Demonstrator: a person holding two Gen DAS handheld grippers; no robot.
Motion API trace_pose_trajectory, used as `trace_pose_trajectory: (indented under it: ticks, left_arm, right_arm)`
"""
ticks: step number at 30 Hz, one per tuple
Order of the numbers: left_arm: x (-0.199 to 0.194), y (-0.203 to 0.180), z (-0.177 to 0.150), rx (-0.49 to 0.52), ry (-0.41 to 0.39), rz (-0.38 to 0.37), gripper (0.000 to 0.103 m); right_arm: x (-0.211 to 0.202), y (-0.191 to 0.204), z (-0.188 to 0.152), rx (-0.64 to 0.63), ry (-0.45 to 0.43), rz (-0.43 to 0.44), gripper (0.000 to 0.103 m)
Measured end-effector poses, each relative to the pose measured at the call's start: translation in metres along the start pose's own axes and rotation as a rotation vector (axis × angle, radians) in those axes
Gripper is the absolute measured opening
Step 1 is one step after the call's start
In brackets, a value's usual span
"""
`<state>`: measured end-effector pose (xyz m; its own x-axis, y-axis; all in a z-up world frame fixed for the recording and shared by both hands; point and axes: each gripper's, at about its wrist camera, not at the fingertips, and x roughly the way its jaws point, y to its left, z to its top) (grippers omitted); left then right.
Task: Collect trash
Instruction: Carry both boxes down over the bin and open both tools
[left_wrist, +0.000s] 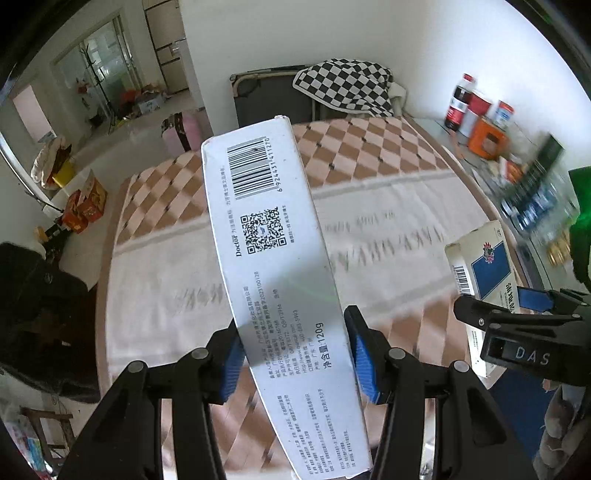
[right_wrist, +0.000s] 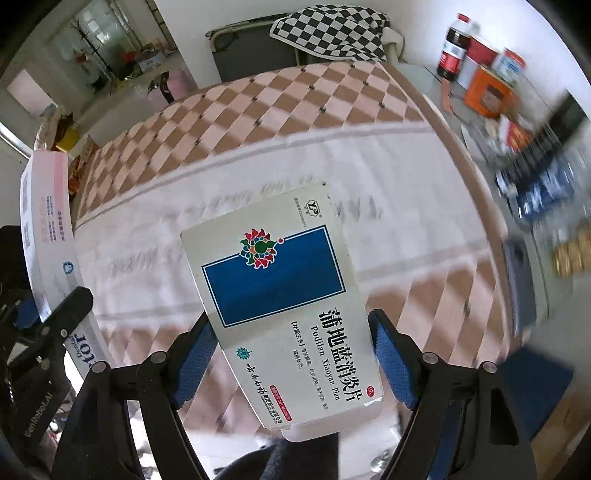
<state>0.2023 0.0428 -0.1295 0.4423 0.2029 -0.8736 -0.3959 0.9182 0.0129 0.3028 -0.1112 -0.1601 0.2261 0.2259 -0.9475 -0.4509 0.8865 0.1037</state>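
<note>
Left claw (left_wrist: 295, 354): clamped on the long white toothpaste box (left_wrist: 273, 266), blue pads pressing its two long sides near the lower half.
Toothpaste box: held up over the bed (left_wrist: 388, 229), barcode end pointing toward the bed's far edge; barcode, QR code and "Doctor" print face the camera.
Right claw (right_wrist: 291, 354): clamped on the medicine box (right_wrist: 280, 306), pads against both of its sides.
Medicine box: white with a blue rectangle and a coloured flower emblem, held above the bed's middle, tilted.
Bed: quilt with brown and pink diamonds along the far edge, pale band across the middle.
Beyond the bed's far edge: a black-and-white checkered blanket (left_wrist: 343, 86) on a dark cot.
Right of the bed: a low surface with a dark bottle (right_wrist: 452, 48), cans and an orange box (right_wrist: 487, 92); blurred.
</note>
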Motion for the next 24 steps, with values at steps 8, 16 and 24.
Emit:
trace_pose_trajectory:
  ticks: [8,16,24]
  left_arm:
    - [-0.035,0.026,-0.103,0.047,0.07,-0.033,0.047]
    - [-0.003,0.033,-0.192,0.005,0.216,-0.055,0.047]
    - [0.087,0.015,-0.293,-0.011,0.402,-0.095,0.047]
  right_arm:
    - [-0.017,0.033,-0.138,0.06,0.066,0.035,0.082]
    - [0.041,0.035,-0.232,0.06,0.221,0.02,0.082]
    - [0.163,0.026,-0.314,0.013,0.4,0.014,0.082]
